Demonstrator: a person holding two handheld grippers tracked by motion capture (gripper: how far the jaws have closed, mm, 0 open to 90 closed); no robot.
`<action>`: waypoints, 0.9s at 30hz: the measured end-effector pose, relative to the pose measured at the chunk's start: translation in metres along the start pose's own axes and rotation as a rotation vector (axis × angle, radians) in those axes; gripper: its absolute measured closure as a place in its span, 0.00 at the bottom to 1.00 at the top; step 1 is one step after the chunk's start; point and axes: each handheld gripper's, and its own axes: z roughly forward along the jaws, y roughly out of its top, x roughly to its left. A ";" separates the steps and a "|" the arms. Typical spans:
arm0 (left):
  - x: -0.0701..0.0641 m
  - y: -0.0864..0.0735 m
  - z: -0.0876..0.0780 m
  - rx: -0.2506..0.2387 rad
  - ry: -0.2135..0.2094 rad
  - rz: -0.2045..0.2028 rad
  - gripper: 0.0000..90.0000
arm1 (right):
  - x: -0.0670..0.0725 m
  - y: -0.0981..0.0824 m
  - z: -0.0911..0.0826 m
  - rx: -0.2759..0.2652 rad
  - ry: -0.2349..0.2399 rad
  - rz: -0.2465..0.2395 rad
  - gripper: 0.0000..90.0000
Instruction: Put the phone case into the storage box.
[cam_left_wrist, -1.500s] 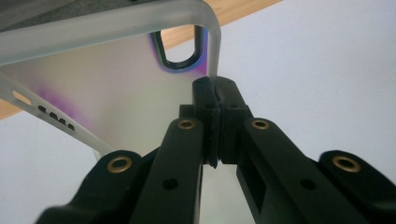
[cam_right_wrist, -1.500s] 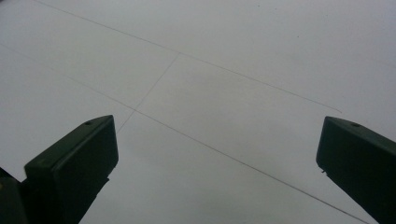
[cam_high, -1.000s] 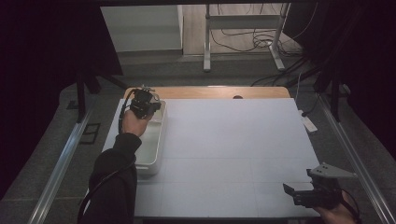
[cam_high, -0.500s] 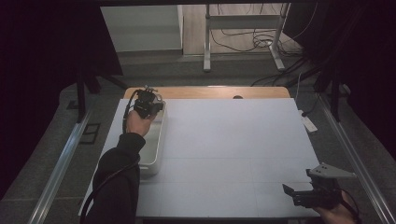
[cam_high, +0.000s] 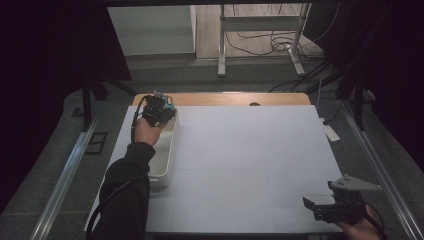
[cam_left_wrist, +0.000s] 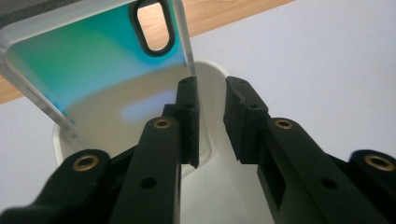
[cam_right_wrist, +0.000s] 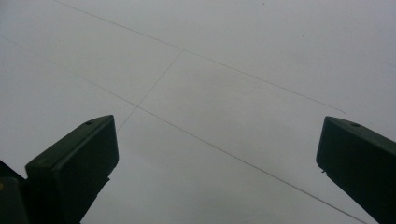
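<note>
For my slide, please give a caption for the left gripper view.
Left claw, jaws just opening, beside a teal phone case leaning in the white tray.

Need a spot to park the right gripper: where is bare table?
Bare: the white table from the tray across to the right gripper, and up to the wooden edge. Crowded: the left strip, with tray, phone case and left gripper.
</note>
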 end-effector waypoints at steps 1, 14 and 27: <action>0.000 0.000 -0.001 -0.007 -0.012 -0.002 0.79 | 0.000 0.000 0.000 0.000 -0.001 0.000 0.00; 0.003 -0.006 -0.010 -0.053 -0.080 -0.027 0.49 | 0.000 0.000 0.000 0.003 -0.005 -0.004 0.00; 0.000 -0.011 -0.020 -0.078 -0.112 -0.014 0.22 | 0.001 0.000 0.000 0.003 -0.005 -0.005 0.00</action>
